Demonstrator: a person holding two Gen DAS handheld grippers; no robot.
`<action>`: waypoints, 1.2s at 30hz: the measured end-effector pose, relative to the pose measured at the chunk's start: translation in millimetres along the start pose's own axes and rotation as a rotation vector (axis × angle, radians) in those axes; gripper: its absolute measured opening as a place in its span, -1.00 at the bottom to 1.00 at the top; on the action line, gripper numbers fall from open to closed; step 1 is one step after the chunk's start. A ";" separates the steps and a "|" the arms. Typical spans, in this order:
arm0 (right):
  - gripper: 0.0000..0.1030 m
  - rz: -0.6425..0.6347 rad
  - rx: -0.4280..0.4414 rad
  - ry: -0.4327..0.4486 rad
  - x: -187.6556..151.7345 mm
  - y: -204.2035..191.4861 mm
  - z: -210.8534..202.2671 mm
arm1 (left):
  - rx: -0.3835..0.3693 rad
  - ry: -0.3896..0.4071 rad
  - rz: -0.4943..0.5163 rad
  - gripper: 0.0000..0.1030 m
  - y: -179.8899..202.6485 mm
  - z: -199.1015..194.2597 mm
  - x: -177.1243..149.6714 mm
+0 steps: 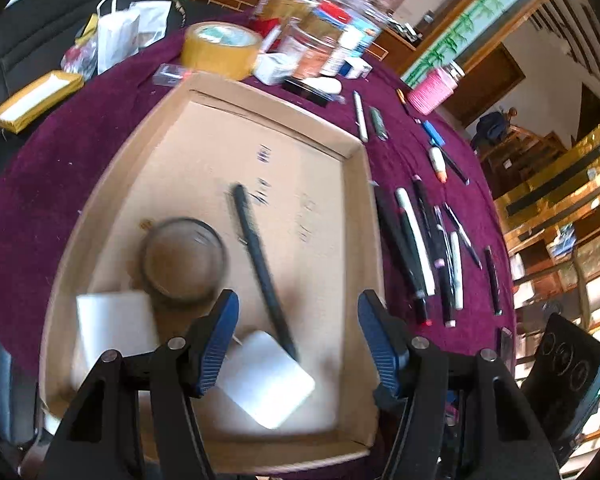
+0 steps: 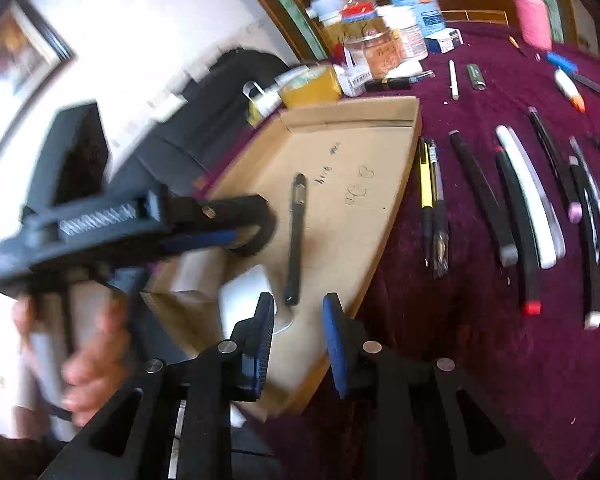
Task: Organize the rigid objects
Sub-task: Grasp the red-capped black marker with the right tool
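A slim black pen (image 1: 260,264) is seen lying loose on the floor of a shallow brown cardboard tray (image 1: 356,148) set on a purple cloth-covered table (image 1: 80,140), beside a round glass-topped tin (image 1: 184,258) and two white blocks. The left gripper (image 1: 296,328) is held above the pen's near end with its blue-padded fingers apart and nothing clamped. The right gripper (image 2: 298,336) is likewise parted and empty over the tray's near corner, and further pens (image 2: 512,200) are laid in a row on the cloth.

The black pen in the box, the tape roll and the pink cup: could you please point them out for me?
black pen (image 1: 256,252), left wrist view, middle of its barrel.
tape roll (image 1: 220,50), left wrist view, its yellow outer side.
pink cup (image 1: 432,94), left wrist view, its ribbed pink wall.
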State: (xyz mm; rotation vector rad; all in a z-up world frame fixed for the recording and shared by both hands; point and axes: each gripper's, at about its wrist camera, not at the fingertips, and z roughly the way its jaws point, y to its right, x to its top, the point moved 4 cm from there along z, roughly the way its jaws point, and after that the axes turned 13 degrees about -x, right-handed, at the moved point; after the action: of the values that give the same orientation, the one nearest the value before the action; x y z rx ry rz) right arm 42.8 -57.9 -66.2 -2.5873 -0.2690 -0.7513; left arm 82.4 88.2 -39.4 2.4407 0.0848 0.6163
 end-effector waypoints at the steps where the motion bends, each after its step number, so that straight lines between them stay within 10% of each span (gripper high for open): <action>1: -0.20 0.022 -0.011 0.009 -2.7 7.0 -5.2 | 0.001 -0.008 0.015 0.19 6.9 2.5 -3.1; 12: -0.18 0.170 -0.100 0.064 -16.0 87.6 -37.9 | -0.011 -0.059 0.113 0.19 72.7 37.1 -17.9; 36: -0.74 0.110 -0.313 -0.092 54.1 123.2 27.0 | -0.005 -0.016 0.125 0.19 62.0 20.9 -24.1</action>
State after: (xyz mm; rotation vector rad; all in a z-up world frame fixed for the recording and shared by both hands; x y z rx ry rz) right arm 137.1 -151.7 -100.1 -2.9082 -0.0367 -0.6812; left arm 65.2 21.6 -28.0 2.4589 -0.0758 0.6507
